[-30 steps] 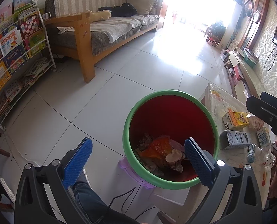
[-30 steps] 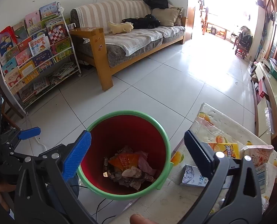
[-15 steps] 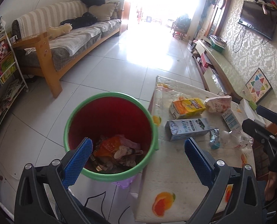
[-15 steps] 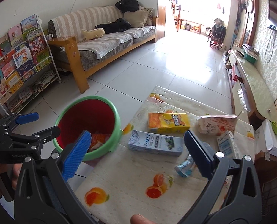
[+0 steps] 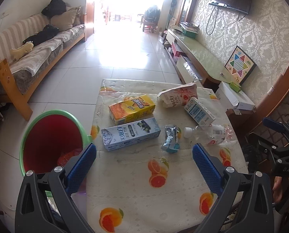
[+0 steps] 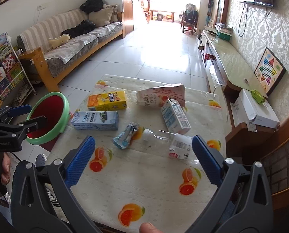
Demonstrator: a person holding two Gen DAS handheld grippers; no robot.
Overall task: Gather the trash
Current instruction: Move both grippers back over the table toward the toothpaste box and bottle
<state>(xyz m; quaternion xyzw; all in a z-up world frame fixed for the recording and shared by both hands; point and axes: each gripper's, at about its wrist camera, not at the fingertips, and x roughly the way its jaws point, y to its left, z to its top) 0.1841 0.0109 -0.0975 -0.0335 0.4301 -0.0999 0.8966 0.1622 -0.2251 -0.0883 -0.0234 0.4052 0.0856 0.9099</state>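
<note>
Six pieces of trash counted on the low bench [image 5: 136,186] under its white cloth printed with orange slices: one yellow rectangular juice carton [image 5: 131,108] lying flat toward the far left; one pale blue-grey long carton [image 5: 130,134] lying flat just in front of it; one crumpled pink-and-white Pocky snack bag [image 5: 176,95] at the far middle; one small white-and-blue milk carton [image 5: 199,111] on its side just right of the bag, touching or nearly touching it; one squashed blue foil pouch [image 5: 171,138] near the middle; one clear plastic bottle with white cap [image 5: 207,133] lying on its side, cap pointing toward the pouch. One round bin, green-rimmed and red inside [image 5: 49,141], standing on the floor tight against the bench's left edge, some orange wrapper visible at its bottom. Two sets of tongs. Left tongs [image 5: 144,165] spread wide and empty, held above the near part of the bench, one blue pad over the bin's rim, the other below the bottle. Right tongs [image 6: 143,153] likewise spread wide and empty, raised over the near half of the bench, framing the pouch and bottle, right pad just beside the bottle's labelled end. One fingertip [image 6: 150,227] showing at the lower edge of the right view.
</note>
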